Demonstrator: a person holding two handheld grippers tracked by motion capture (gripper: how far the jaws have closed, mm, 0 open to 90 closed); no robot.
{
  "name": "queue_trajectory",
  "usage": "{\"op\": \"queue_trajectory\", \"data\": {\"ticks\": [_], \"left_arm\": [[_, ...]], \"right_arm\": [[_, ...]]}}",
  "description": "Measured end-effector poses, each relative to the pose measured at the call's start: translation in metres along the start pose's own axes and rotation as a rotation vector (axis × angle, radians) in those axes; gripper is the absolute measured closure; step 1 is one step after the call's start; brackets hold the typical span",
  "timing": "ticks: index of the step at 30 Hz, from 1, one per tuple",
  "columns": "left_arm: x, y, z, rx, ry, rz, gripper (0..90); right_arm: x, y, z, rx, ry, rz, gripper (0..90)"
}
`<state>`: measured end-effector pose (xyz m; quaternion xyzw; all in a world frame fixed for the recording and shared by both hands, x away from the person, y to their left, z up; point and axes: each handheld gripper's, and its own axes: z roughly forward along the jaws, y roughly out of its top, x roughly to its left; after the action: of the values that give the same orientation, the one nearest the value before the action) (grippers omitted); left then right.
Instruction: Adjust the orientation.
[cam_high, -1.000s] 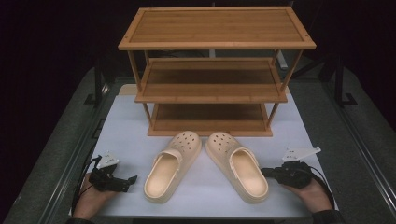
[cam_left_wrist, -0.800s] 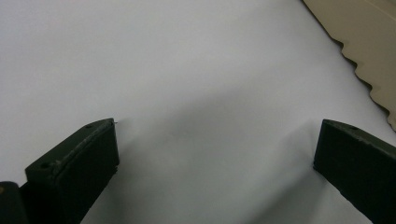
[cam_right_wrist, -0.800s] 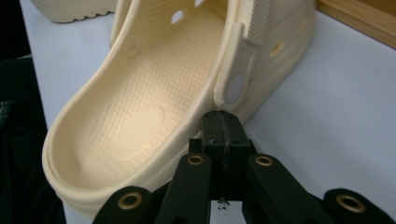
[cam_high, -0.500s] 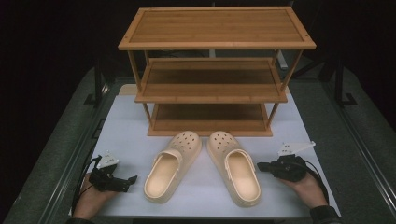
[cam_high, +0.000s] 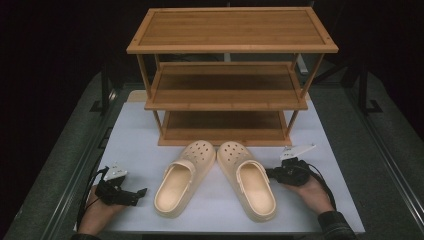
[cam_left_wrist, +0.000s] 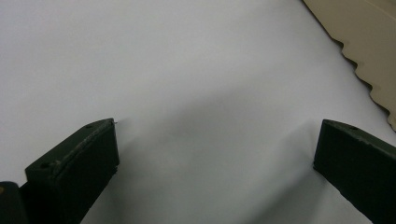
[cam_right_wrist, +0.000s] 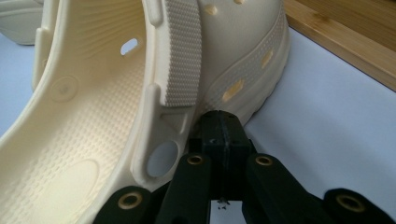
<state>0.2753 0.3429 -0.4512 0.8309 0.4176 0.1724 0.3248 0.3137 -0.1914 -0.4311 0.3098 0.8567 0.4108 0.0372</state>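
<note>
Clogs, a cream-coloured pair, lie on the white sheet that covers the desk, just in front of a three-tier bamboo shoe rack. High view: the left clog and the right clog have their perforated toes toward the rack, close together, while their heels splay apart toward me. My left hand-held gripper rests on the sheet near the left clog's heel, apart from it, with my left hand behind it. My right hand-held gripper points at the outer side of the right clog, its tip at the clog's edge, held in my right hand; a grey plate stands on top of it.

Left gripper view: the jaws of my left hand-held gripper stand wide apart over bare white sheet, with nothing between them. A scalloped tan edge of the left clog's sole crosses the upper right corner.

Right gripper view: the jaws of my right hand-held gripper are pressed together, their tip touching the side wall of the right clog just beside the strap's pivot. The textured heel strap is folded forward over the clog. The rack's bamboo base lies beyond, at upper right.
</note>
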Motion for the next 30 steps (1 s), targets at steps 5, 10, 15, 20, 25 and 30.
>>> {"op": "queue_trajectory", "data": {"ticks": [5, 10, 15, 20, 25, 30], "left_arm": [[0.000, 0.000, 0.000, 0.000, -0.001, -0.001, 0.0], [0.000, 0.000, 0.000, -0.001, 0.000, 0.001, 0.0], [0.000, 0.001, 0.000, 0.005, 0.001, -0.008, 0.0], [-0.001, 0.003, 0.000, 0.020, 0.004, -0.005, 0.0], [-0.005, 0.008, -0.003, 0.006, -0.020, -0.003, 0.0], [-0.012, 0.018, -0.013, -0.024, -0.068, 0.016, 0.0]], "right_arm": [[0.005, 0.004, 0.006, 0.012, 0.016, -0.012, 90.0], [0.006, 0.004, 0.003, 0.013, -0.008, -0.003, 90.0], [0.000, -0.002, -0.011, -0.044, -0.086, 0.057, 63.4], [-0.002, -0.006, -0.019, -0.056, -0.115, 0.103, 48.4], [0.003, -0.009, -0.031, -0.079, -0.147, 0.132, 39.4], [0.008, -0.009, -0.040, -0.104, -0.173, 0.146, 31.4]]}}
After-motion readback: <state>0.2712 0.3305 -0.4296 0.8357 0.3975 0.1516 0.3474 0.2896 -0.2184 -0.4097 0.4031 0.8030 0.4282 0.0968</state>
